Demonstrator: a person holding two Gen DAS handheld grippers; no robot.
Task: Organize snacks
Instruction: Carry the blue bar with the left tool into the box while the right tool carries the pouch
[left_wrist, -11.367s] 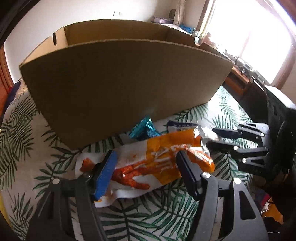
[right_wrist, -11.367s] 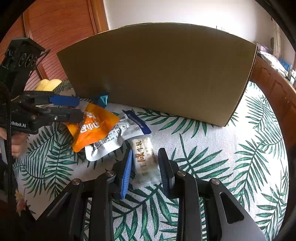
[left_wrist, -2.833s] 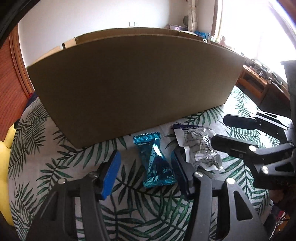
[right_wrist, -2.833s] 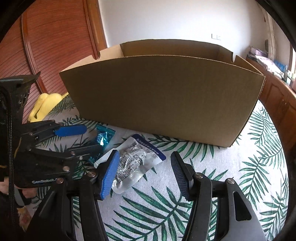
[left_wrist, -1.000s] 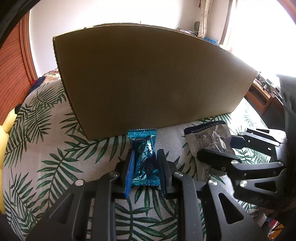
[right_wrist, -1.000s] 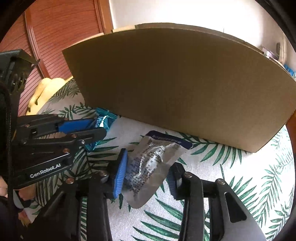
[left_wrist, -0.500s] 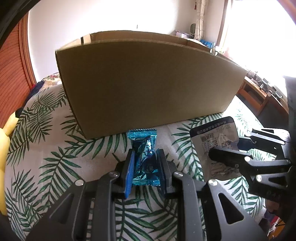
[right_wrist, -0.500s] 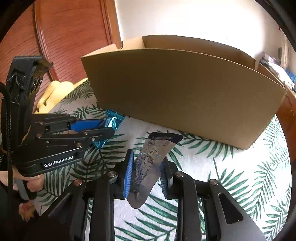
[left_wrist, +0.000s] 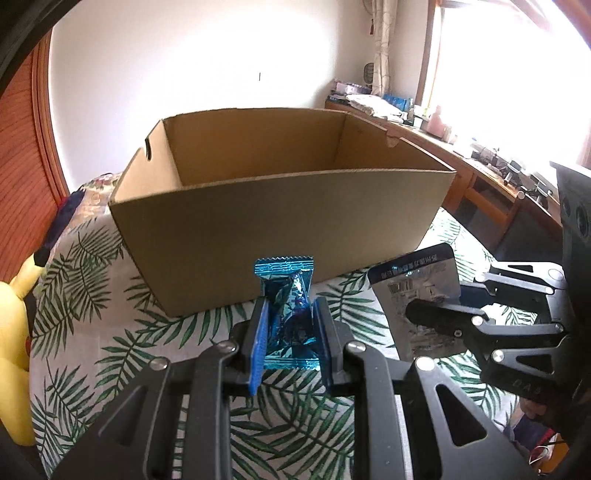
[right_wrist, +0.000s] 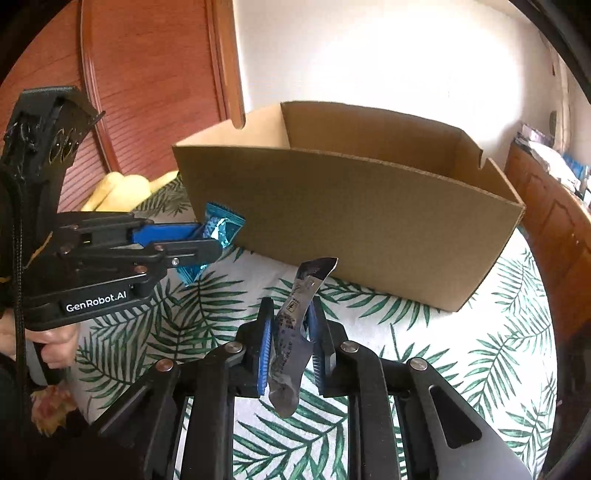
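Note:
My left gripper (left_wrist: 290, 308) is shut on a shiny blue snack packet (left_wrist: 290, 295) and holds it off the cloth, just in front of the open cardboard box (left_wrist: 280, 229). My right gripper (right_wrist: 290, 312) is shut on a silver pouch with a dark blue top (right_wrist: 291, 332), also lifted clear of the table. In the left wrist view the silver pouch (left_wrist: 417, 280) hangs at the right in the right gripper (left_wrist: 436, 325). The right wrist view shows the blue packet (right_wrist: 218, 232) in the left gripper (right_wrist: 207, 240) at the left. The box's near wall hides its floor.
The table wears a white cloth with green palm leaves (right_wrist: 461, 350). A yellow soft toy (left_wrist: 11, 325) lies at the left edge. A wooden desk with clutter (left_wrist: 480, 162) stands at the right under a bright window. A red-brown wooden door (right_wrist: 155, 74) is behind the box.
The right jaws closed on the silver pouch, and both grippers rose with their packets off the cloth. The box's open top has come into view.

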